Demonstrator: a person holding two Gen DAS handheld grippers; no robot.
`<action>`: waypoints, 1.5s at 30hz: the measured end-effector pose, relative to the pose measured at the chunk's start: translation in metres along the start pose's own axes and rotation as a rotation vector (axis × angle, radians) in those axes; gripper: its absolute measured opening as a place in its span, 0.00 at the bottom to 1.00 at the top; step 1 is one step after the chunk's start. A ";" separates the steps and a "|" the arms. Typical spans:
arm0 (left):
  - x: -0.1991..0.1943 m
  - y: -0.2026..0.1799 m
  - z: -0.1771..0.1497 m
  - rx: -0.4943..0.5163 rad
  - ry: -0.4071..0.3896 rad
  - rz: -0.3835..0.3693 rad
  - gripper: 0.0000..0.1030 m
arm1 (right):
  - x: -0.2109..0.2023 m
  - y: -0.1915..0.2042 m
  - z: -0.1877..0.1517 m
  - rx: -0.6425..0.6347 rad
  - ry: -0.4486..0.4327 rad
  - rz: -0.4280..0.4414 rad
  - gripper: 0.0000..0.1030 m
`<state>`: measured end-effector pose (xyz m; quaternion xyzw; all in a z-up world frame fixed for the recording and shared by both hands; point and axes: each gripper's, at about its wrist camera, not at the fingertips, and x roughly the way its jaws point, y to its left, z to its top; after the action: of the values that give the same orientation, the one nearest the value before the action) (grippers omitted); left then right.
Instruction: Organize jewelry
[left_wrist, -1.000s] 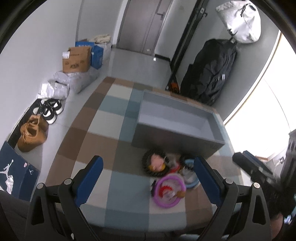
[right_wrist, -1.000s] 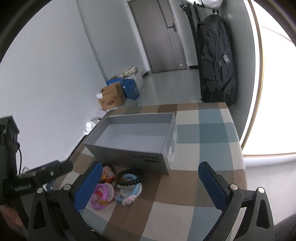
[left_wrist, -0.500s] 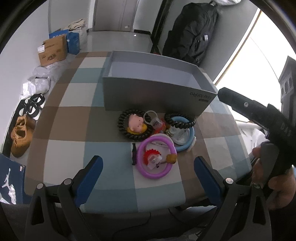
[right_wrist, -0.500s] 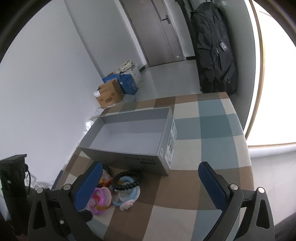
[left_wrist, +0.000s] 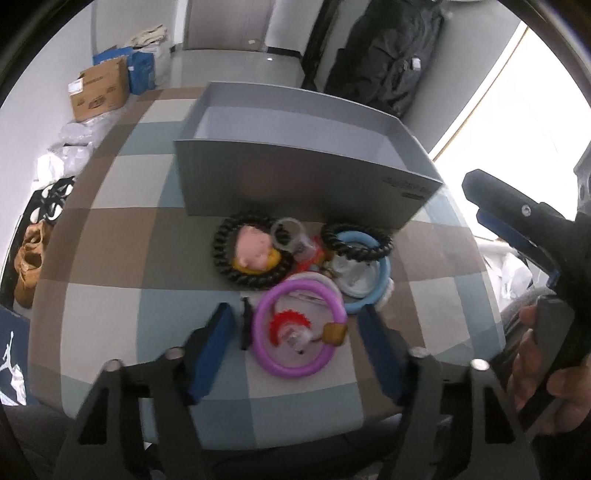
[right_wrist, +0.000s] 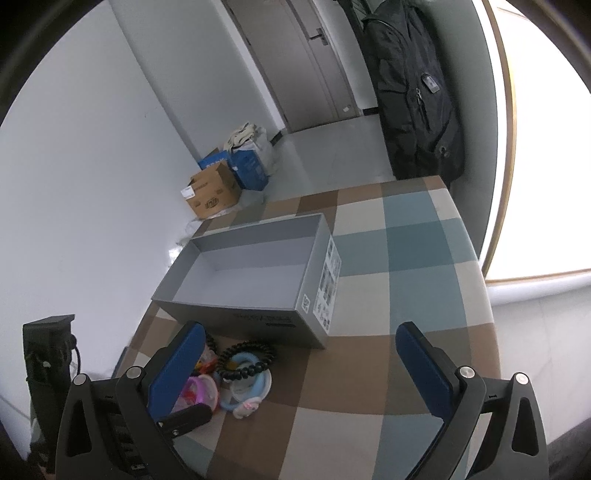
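Nearest to us, the left gripper (left_wrist: 295, 332) hung low over the checked tablecloth (left_wrist: 110, 236), its blue pads parted but narrower than the right ones, flanking the purple ring (left_wrist: 301, 328) without touching it as far as we could tell. A small dark stick (left_wrist: 244, 325) lay just beside that ring at its 9 o'clock. The right gripper (right_wrist: 301, 369) stood with its jaws spread wide and nothing between them, above a bare patch of cloth.

Just past the purple ring we saw the rest of the jewelry heaped together: at 10 o'clock a black beaded bracelet (left_wrist: 251, 254) circling a pink figure (left_wrist: 255, 248), and at 2 o'clock a light blue ring (left_wrist: 384, 273) with a second black beaded bracelet (left_wrist: 356, 242) lying across it. All of it lay outside the grey box (left_wrist: 295, 184), close against its near wall. The box stood open on the cloth.

Beyond the table, at 10 o'clock on the floor, we noted a cardboard carton (left_wrist: 98, 90) and shoes (left_wrist: 31, 254) along the white wall. At 12 o'clock was a grey door (right_wrist: 314, 62), and at 1 o'clock a black backpack (right_wrist: 413, 88) hung beside a bright window (left_wrist: 517, 110).
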<state>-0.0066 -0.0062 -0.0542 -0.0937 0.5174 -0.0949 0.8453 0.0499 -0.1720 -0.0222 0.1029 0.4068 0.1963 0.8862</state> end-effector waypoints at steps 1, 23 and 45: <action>-0.001 -0.002 -0.002 0.013 -0.001 0.018 0.51 | -0.001 0.000 0.000 -0.001 -0.001 0.001 1.00; -0.043 0.014 0.023 -0.111 -0.160 -0.168 0.47 | -0.011 0.011 -0.009 -0.063 0.005 0.004 1.00; -0.075 0.078 0.034 -0.316 -0.289 -0.252 0.46 | 0.016 0.115 -0.074 -0.470 0.111 0.033 0.61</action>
<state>-0.0053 0.0905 0.0052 -0.3011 0.3839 -0.1029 0.8668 -0.0277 -0.0593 -0.0419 -0.1103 0.3965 0.3052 0.8587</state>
